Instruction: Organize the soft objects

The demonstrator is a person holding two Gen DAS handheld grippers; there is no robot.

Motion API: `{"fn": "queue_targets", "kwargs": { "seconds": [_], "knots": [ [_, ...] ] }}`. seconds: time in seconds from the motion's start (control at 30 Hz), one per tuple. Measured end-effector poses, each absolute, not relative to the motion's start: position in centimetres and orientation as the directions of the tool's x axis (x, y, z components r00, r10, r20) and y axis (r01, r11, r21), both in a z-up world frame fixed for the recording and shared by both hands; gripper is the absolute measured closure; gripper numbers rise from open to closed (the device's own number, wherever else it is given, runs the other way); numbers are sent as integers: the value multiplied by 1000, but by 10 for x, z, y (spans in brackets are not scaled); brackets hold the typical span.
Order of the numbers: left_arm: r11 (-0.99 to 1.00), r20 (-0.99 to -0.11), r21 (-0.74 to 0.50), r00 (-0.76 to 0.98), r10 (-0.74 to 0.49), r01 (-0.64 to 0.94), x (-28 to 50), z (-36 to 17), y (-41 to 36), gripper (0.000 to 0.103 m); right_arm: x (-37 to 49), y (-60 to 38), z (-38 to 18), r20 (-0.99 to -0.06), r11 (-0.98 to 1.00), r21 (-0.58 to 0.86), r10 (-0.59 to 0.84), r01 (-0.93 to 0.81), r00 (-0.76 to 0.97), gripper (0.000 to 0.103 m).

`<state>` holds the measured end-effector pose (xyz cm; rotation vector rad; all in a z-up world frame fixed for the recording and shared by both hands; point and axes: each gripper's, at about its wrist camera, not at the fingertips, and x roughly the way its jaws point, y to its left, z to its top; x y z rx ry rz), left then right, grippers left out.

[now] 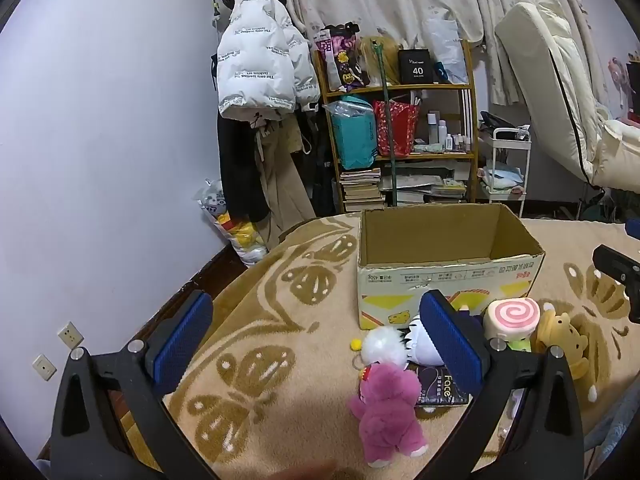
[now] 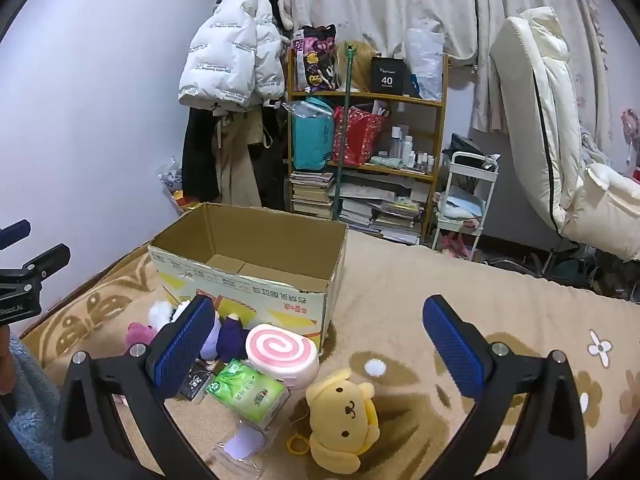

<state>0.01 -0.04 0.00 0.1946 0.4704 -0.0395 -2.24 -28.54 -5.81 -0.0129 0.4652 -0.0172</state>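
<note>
An open cardboard box (image 1: 448, 276) stands on the patterned blanket; it also shows in the right wrist view (image 2: 256, 280) and looks empty. In front of it lie soft toys: a pink plush bear (image 1: 388, 412), a white fluffy toy (image 1: 384, 346), a pink swirl roll cushion (image 1: 512, 318) (image 2: 282, 354), and a yellow plush dog (image 1: 560, 340) (image 2: 344, 416). My left gripper (image 1: 320, 344) is open above the blanket, the pink bear between its fingers' reach. My right gripper (image 2: 320, 352) is open just above the yellow dog.
A dark tissue pack (image 1: 440, 388) and a green tissue pack (image 2: 248, 392) lie among the toys. A shelf (image 1: 400, 120) with books and bags, hanging coats (image 1: 260, 80) and a white cart (image 2: 468, 200) stand beyond the bed. The wall is on the left.
</note>
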Motion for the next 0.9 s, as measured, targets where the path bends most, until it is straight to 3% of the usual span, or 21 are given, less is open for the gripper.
{"fn": "queue_targets", "kwargs": {
  "seconds": [0.9],
  "knots": [
    [980, -456, 178, 890, 1, 90, -3, -3, -2, 1, -23, -286, -57, -437, 1000, -18, -23, 17, 899, 0]
  ]
}}
